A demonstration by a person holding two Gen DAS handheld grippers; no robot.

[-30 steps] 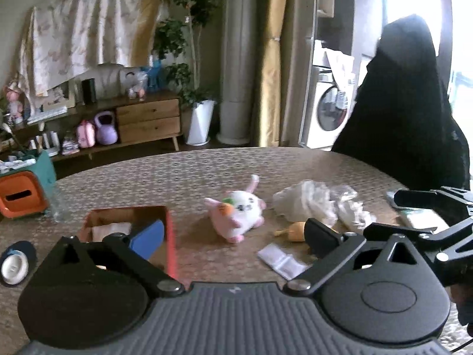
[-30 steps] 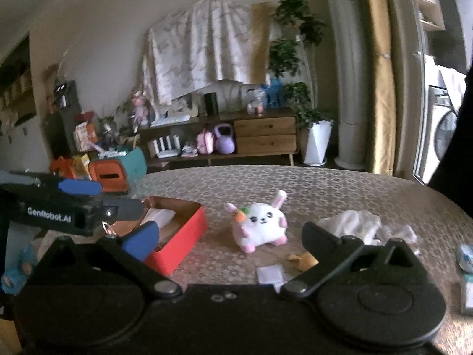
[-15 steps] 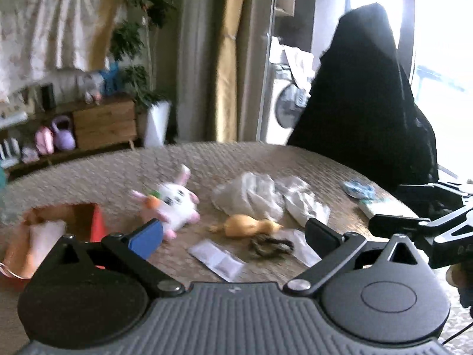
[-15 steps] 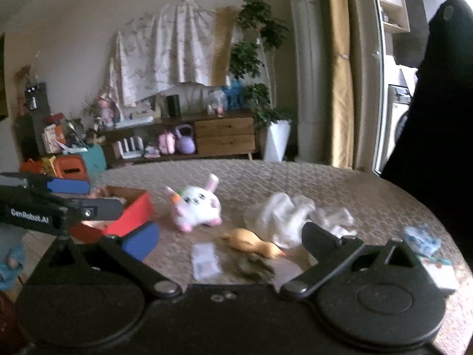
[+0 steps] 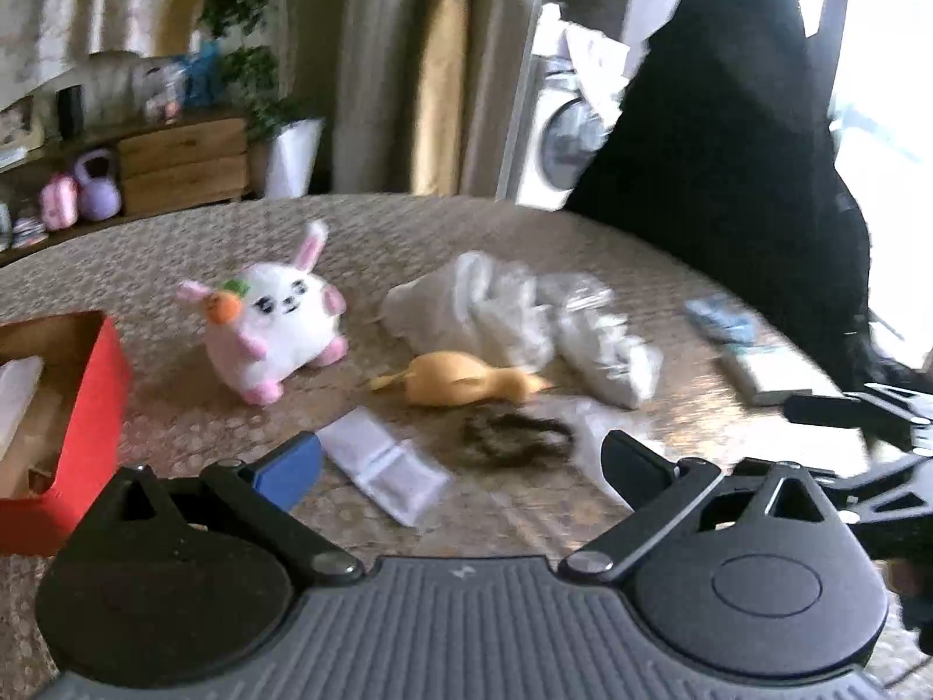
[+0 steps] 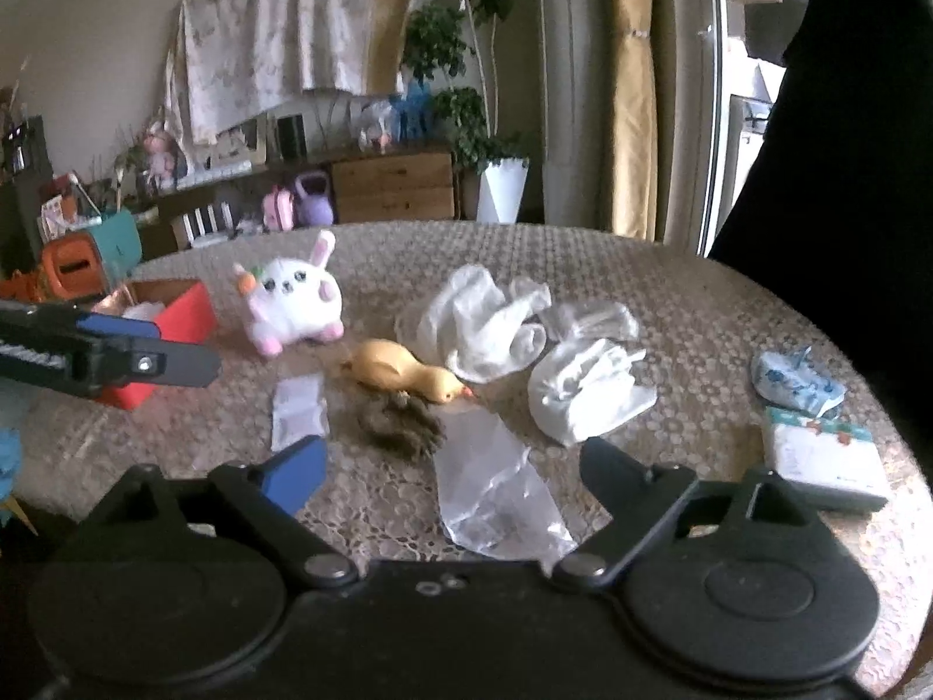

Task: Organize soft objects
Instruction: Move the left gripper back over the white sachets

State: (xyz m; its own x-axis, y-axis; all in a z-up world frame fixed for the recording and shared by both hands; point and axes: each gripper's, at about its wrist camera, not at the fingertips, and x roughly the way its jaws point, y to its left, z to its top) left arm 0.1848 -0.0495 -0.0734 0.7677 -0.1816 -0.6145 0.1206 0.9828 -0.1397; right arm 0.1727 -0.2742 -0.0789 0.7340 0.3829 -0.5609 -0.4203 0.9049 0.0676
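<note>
Yellow rubber duck lies mid-bench beyond my right gripper, whose spread jaws are closing on nothing; my left gripper gapes empty.

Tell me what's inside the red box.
The red box is open-topped with a brown cardboard lining. Something white lies inside it. The near wall hides the bottom, and the rest runs out of frame.

You've lowered both grippers toward the yellow duck; your right gripper is closing with nothing between its jaws.
</note>
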